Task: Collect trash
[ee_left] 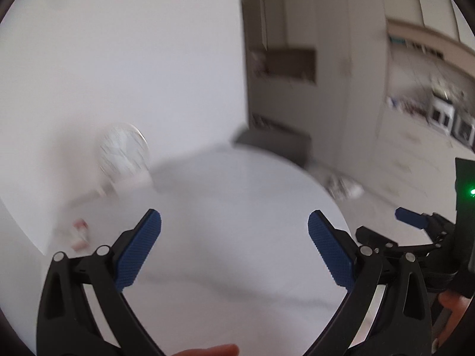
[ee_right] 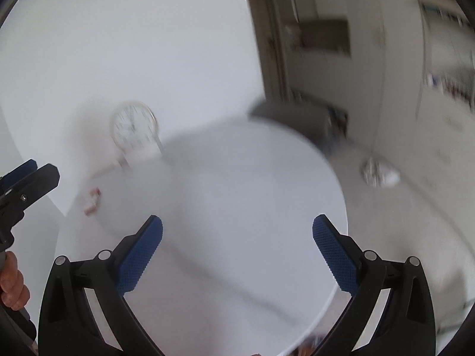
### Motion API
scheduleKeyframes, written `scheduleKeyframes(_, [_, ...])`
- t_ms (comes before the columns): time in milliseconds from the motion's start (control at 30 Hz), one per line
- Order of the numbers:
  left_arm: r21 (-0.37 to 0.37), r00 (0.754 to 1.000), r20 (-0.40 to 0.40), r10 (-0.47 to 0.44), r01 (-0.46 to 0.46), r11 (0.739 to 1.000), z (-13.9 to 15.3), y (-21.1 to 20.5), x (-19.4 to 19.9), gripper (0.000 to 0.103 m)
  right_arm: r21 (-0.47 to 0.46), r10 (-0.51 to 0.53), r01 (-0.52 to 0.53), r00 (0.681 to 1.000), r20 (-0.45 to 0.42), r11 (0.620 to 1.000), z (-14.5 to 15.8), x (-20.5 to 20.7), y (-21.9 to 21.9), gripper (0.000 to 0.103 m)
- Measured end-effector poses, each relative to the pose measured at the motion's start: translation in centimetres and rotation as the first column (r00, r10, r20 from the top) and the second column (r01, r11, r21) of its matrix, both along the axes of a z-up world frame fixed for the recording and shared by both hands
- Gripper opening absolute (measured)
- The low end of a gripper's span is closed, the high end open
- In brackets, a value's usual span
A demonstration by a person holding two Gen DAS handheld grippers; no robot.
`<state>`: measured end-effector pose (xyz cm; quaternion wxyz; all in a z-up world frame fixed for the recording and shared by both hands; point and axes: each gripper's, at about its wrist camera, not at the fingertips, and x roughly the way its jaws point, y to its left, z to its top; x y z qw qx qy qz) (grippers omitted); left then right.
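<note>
White round worktop point(ee_right: 237, 195) by a wall | crumpled trash point(ee_right: 380, 173) on the floor, far right, off the worktop | small red-white item point(ee_right: 92, 200) far left near clock point(ee_right: 133, 127) | left tool point(ee_left: 234, 249) spread, empty | right tool point(ee_right: 237, 252) spread, empty

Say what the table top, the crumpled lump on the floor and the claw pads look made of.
Table top: smooth matte white, likely laminate; blur hides detail.
Lump: silvery-white, creased, perhaps foil or paper.
Pads: blue, cross-hatched, probably rubber or plastic.
</note>
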<state>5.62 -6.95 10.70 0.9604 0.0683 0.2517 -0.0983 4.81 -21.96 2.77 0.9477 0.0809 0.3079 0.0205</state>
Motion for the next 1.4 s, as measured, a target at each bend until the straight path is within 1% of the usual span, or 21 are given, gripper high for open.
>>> scheduleKeyframes(67, [-0.029, 0.996, 0.080, 0.038, -0.036, 0.999, 3.7, 1.1, -0.5, 0.095, -0.045, 0.019, -0.015, 0.996, 0.081, 0.999, 4.6, 0.5, 1.0, 0.100])
scheduleKeyframes(167, [-0.045, 0.986, 0.147, 0.083, -0.077, 0.996, 7.2, 1.9, -1.3, 0.095, -0.088, 0.000, 0.019, 0.978, 0.210, 0.996, 9.5, -0.2, 2.0, 0.100])
scheduleKeyframes(200, [-0.050, 0.982, 0.163, 0.097, -0.090, 0.995, 8.5, 2.1, -1.7, 0.095, -0.092, -0.008, 0.030, 0.971, 0.239, 0.995, 10.6, -0.9, 2.0, 0.100])
scheduleKeyframes(267, [-0.075, 0.978, 0.174, 0.115, -0.103, 0.992, 9.7, 2.2, -2.5, 0.095, -0.087, -0.011, 0.038, 0.957, 0.288, 0.995, 12.6, -2.0, 2.2, 0.100])
scheduleKeyframes(333, [-0.098, 0.977, 0.168, 0.131, -0.116, 0.988, 10.2, 2.7, -3.0, 0.095, -0.087, -0.012, 0.041, 0.948, 0.317, 0.995, 13.7, -2.9, 2.3, 0.100])
scheduleKeyframes(433, [-0.126, 0.979, 0.136, 0.149, -0.133, 0.983, 10.2, 3.2, -3.2, 0.095, -0.120, -0.019, 0.063, 0.942, 0.335, 0.991, 14.2, -4.0, 2.4, 0.100])
scheduleKeyframes(533, [-0.131, 0.981, 0.119, 0.154, -0.138, 0.982, 9.5, 3.8, -3.6, 0.095, -0.150, -0.021, 0.074, 0.944, 0.328, 0.986, 14.1, -4.9, 2.5, 0.100])
scheduleKeyframes(667, [-0.127, 0.984, 0.101, 0.147, -0.133, 0.983, 8.6, 4.7, -4.8, 0.095, -0.150, -0.009, 0.057, 0.953, 0.304, 0.987, 13.6, -4.7, 2.9, 0.100])
scheduleKeyframes(733, [-0.118, 0.984, 0.103, 0.147, -0.135, 0.984, 8.2, 4.2, -4.9, 0.095, -0.156, -0.010, 0.059, 0.954, 0.300, 0.986, 13.7, -5.0, 3.2, 0.100])
scheduleKeyframes(967, [-0.107, 0.986, 0.108, 0.126, -0.115, 0.988, 8.2, 3.3, -5.4, 0.095, -0.148, -0.029, 0.077, 0.953, 0.303, 0.986, 13.7, -5.7, 3.4, 0.101])
scheduleKeyframes(1067, [-0.105, 0.988, 0.102, 0.118, -0.107, 0.989, 8.1, 3.5, -4.9, 0.095, -0.140, -0.036, 0.081, 0.954, 0.298, 0.987, 13.5, -5.9, 3.2, 0.101])
scheduleKeyframes(1400, [-0.111, 0.991, 0.087, 0.106, -0.096, 0.989, 7.7, 3.9, -5.4, 0.095, -0.141, -0.044, 0.089, 0.954, 0.295, 0.986, 13.3, -6.5, 3.2, 0.101])
